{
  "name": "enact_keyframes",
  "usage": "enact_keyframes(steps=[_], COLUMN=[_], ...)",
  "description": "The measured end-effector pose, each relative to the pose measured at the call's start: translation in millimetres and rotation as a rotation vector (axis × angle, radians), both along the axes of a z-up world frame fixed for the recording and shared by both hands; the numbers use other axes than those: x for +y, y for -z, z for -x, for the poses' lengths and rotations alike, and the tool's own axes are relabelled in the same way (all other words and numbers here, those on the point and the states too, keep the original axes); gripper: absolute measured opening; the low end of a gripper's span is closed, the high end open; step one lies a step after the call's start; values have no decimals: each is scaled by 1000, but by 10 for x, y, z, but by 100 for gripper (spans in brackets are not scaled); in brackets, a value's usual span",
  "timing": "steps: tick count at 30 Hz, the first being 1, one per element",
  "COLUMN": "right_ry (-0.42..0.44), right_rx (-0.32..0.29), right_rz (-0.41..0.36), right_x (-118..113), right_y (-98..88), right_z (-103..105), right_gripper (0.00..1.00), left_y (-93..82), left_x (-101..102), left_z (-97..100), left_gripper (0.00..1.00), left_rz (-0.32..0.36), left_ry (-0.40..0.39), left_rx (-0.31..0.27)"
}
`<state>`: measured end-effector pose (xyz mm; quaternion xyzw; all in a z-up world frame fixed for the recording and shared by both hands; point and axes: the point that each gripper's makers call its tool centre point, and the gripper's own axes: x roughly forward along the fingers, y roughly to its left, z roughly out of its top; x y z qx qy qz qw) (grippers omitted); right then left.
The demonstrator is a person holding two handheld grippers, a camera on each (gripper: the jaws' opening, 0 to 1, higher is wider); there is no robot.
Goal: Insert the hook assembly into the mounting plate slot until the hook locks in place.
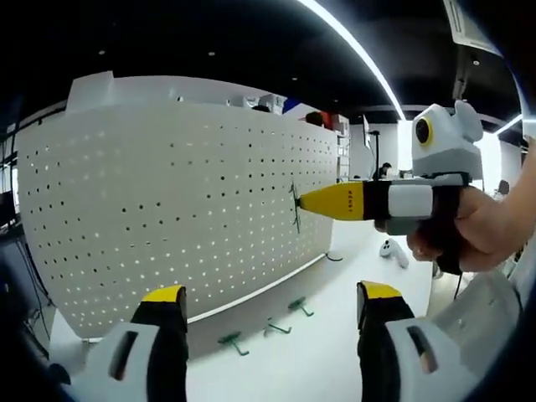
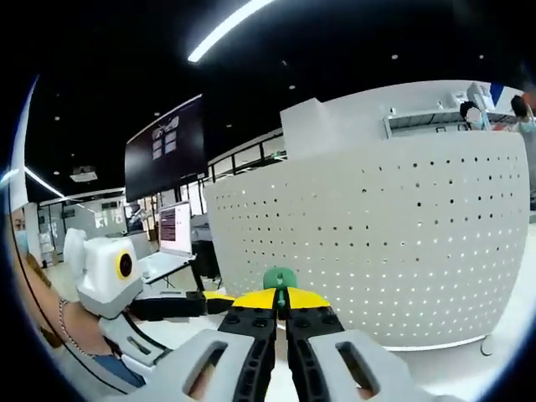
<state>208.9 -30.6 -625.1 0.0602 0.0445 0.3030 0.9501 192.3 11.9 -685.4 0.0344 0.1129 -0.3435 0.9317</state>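
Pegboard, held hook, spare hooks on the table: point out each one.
Pegboard [image 1: 167, 209], left gripper view, middle of its perforated face.
Held hook [image 2: 280, 277], right gripper view, green head above the closed fingers.
Spare hooks [image 1: 233, 342], left gripper view, leftmost of three lying below the board.

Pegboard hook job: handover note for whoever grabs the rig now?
Right tool: shut on a green hook, its tip at the white pegboard, mid-height near the right edge. Whether it is seated cannot be told.
Left tool: open, empty, held back from the board.
Three spare green hooks lie on the table at the board's foot.
Done: one hook brought to the board.
Left: push in until it locks, release, check.
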Motion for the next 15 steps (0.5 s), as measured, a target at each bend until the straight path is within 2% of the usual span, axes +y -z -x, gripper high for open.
enact_keyframes(steps=[5, 15], right_ry=[24, 68], right_rx=[-6, -22], right_rz=[-8, -37], right_x=[-14, -21], right_y=[-68, -213], right_z=[-117, -334], right_gripper=[0, 0], left_y=[10, -16], left_x=[-5, 50], left_z=[11, 28], left_gripper=[85, 84], left_rz=[-2, 40], left_ry=[1, -16], left_rx=[-4, -10])
